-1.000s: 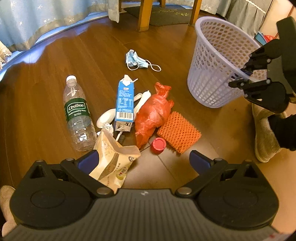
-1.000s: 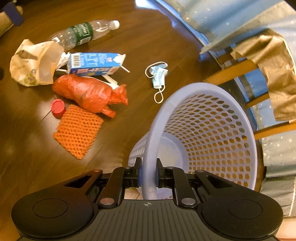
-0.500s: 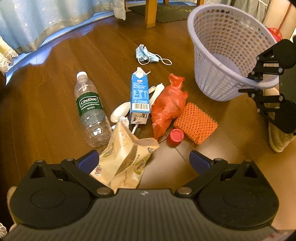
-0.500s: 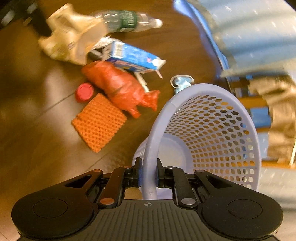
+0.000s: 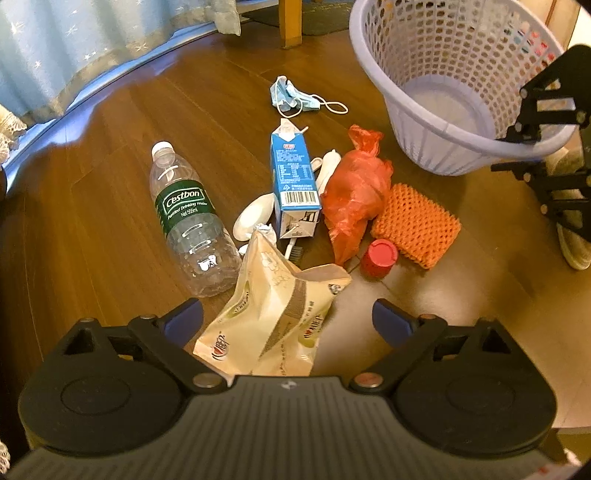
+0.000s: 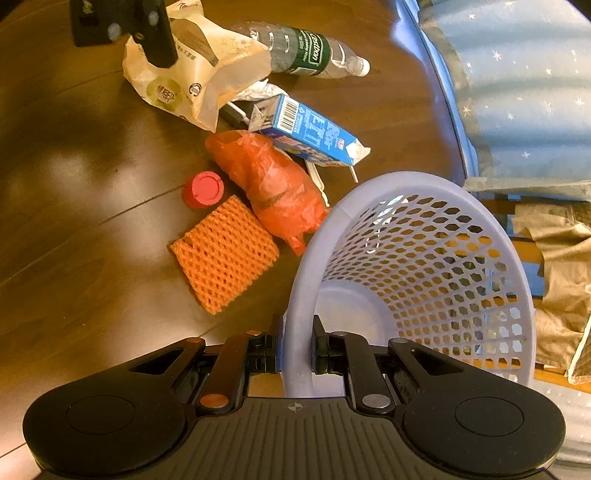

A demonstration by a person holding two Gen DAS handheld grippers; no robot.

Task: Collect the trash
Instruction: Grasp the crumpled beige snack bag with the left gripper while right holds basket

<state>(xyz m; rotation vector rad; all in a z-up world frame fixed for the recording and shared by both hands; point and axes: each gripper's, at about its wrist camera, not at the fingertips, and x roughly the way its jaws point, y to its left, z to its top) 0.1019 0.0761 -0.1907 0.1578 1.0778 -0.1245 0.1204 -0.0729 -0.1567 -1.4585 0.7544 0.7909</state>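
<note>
left gripper (image 5: pixel 287 320) wide, jaws just narrowing slightly, straddling the beige snack bag (image 5: pixel 273 314) on the floor without pressing it. right gripper (image 6: pixel 297 345) clamped on the rim of the tilted lavender basket (image 6: pixel 417 273), near the litter.

Dark brown wooden floor (image 5: pixel 103 206) with long plank seams, glossy, throwing back soft pale patches of light. Paler, tan flooring (image 5: pixel 491 295) on the right of the left wrist view, meeting the dark boards along a seam. Blue curtain (image 5: pixel 74 48) sprinkled with small white stars, hanging to the floor along a curved edge. Wooden furniture leg (image 5: pixel 290 22) standing at the far side, beside a dark mat (image 5: pixel 325 18). Crumpled tan cloth (image 6: pixel 561 273) at the right wrist view's edge, perhaps draped over a chair.
</note>
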